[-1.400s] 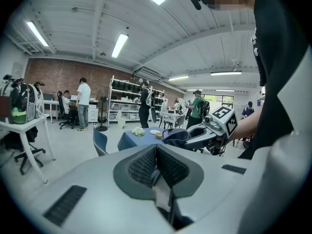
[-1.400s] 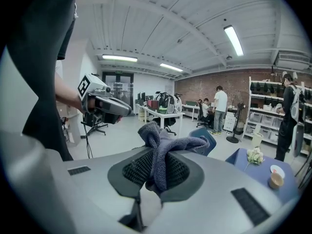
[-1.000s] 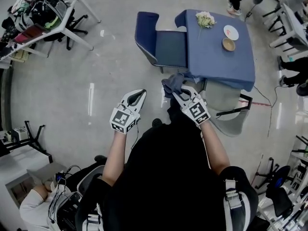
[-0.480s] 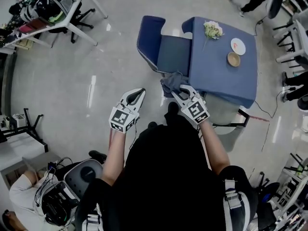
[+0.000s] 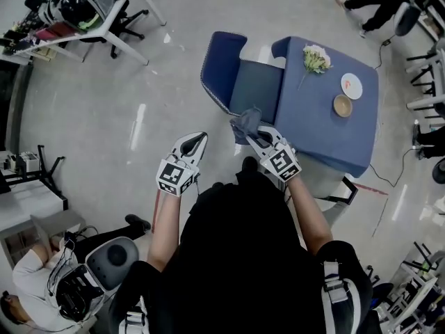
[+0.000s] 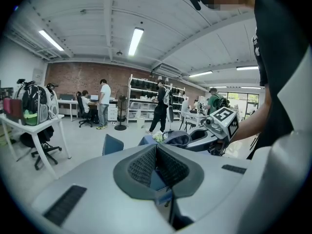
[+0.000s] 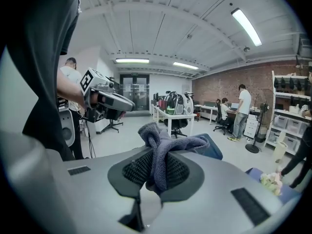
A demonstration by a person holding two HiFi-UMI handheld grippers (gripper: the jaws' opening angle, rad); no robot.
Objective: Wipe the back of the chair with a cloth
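Observation:
A blue chair stands at the left side of a table under a blue cloth, its backrest towards the open floor. A grey-blue cloth bunches out of my right gripper, which is shut on it just short of the chair seat. In the right gripper view the cloth hangs pinched between the pads. My left gripper is held level to the left of the right one, jaws shut with nothing between them; the left gripper view shows its pads closed together and the chair beyond.
On the table lie a small flower bunch, a white plate and a small bowl. A desk with gear stands far left. A person sits at lower left. Other people stand in the background.
The chair and table have drifted right and down in the head view as the person steps closer. Both grippers keep their pose, the right still holding the cloth.

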